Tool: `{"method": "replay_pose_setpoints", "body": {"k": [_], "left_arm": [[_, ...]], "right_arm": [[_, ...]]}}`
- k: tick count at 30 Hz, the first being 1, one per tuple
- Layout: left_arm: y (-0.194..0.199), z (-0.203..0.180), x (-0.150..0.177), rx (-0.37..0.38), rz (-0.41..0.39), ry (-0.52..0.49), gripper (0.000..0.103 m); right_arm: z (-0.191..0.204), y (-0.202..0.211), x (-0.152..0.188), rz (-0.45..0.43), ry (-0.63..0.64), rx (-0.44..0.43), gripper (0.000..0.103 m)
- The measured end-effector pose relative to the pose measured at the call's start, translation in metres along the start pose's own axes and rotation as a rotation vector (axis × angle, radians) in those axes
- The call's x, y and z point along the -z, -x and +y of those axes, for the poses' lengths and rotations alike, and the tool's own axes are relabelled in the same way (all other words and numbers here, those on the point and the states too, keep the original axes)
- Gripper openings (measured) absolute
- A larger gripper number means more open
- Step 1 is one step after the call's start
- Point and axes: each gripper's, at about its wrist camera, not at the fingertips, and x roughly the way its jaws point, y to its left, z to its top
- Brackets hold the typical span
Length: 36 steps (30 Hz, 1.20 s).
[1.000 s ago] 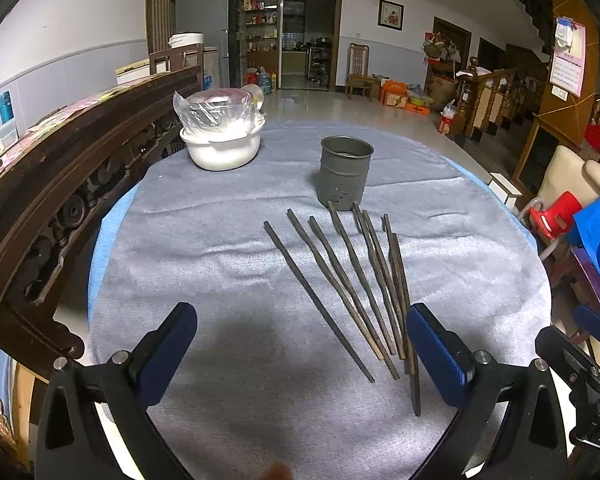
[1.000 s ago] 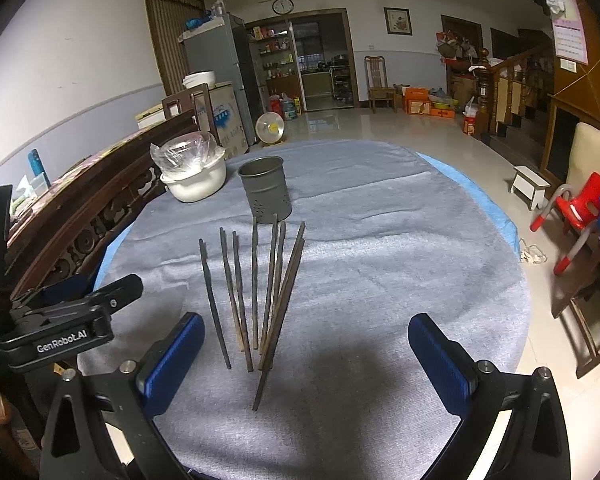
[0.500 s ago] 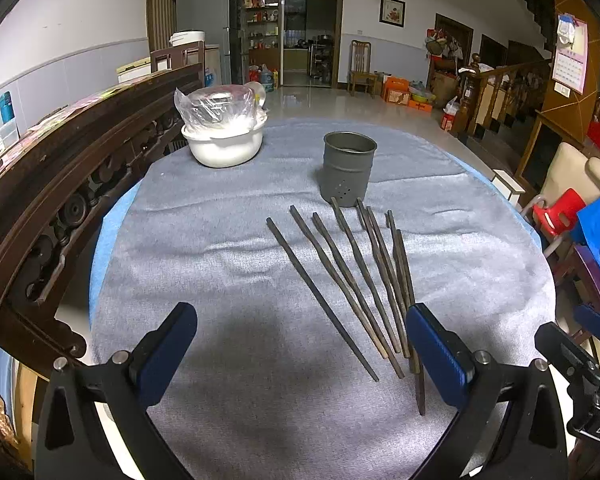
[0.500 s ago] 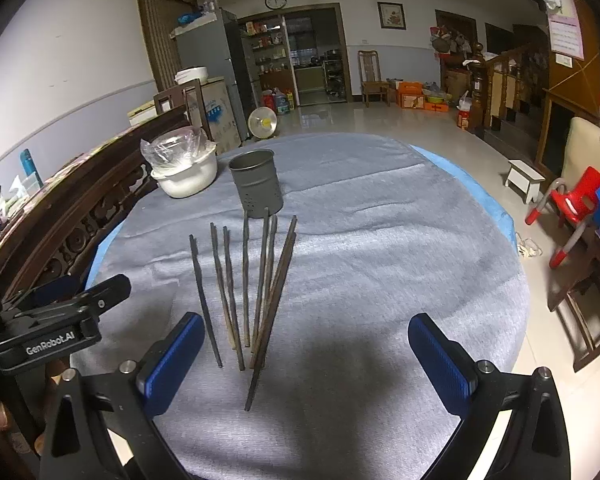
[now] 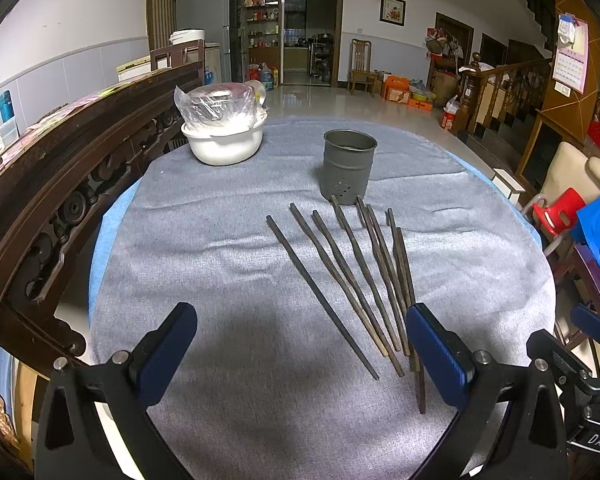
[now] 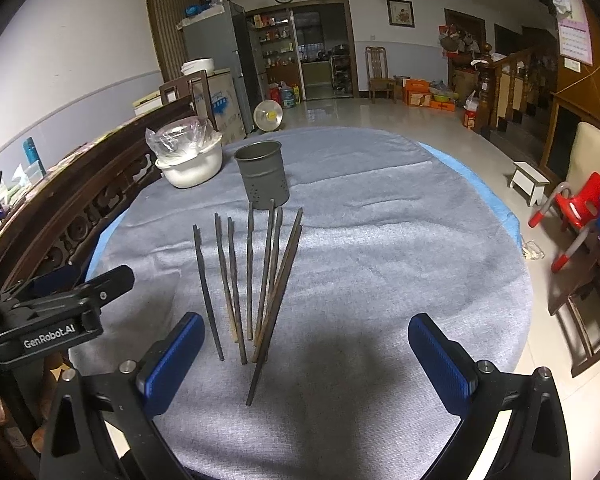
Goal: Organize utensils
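Note:
Several dark chopsticks (image 5: 356, 280) lie fanned out on the grey cloth of the round table (image 5: 220, 240), their far tips near a grey perforated metal holder cup (image 5: 349, 166) that stands upright. They also show in the right wrist view (image 6: 256, 280), with the cup (image 6: 263, 179) behind them. My left gripper (image 5: 300, 344) is open and empty, low over the near side of the table, left of the chopsticks' near ends. My right gripper (image 6: 306, 360) is open and empty, with the chopsticks' near ends between its fingers. The left gripper's body (image 6: 56, 316) shows at the left of the right wrist view.
A white bowl with a clear plastic bag over it (image 5: 224, 136) stands at the back left of the table. A carved dark wooden rail (image 5: 60, 184) runs along the table's left side. A red child's chair (image 6: 576, 208) and furniture stand to the right.
Both grippers have shifted slightly nearer the table and forward; the chopsticks and cup look a little closer. Nothing on the table has moved.

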Motion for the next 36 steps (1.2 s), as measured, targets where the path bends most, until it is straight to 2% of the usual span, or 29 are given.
{"method": "replay_pose_setpoints", "body": {"k": [30, 36], "left_arm": [[0.0021, -0.0016, 0.0023, 0.003, 0.004, -0.003, 0.103], [0.0006, 0.0023, 0.0039, -0.001, 0.014, 0.011, 0.103]], "right_arm": [[0.0031, 0.0033, -0.0008, -0.019, 0.009, 0.011, 0.103], [-0.0009, -0.0024, 0.0023, 0.004, -0.002, 0.01, 0.103]]}}
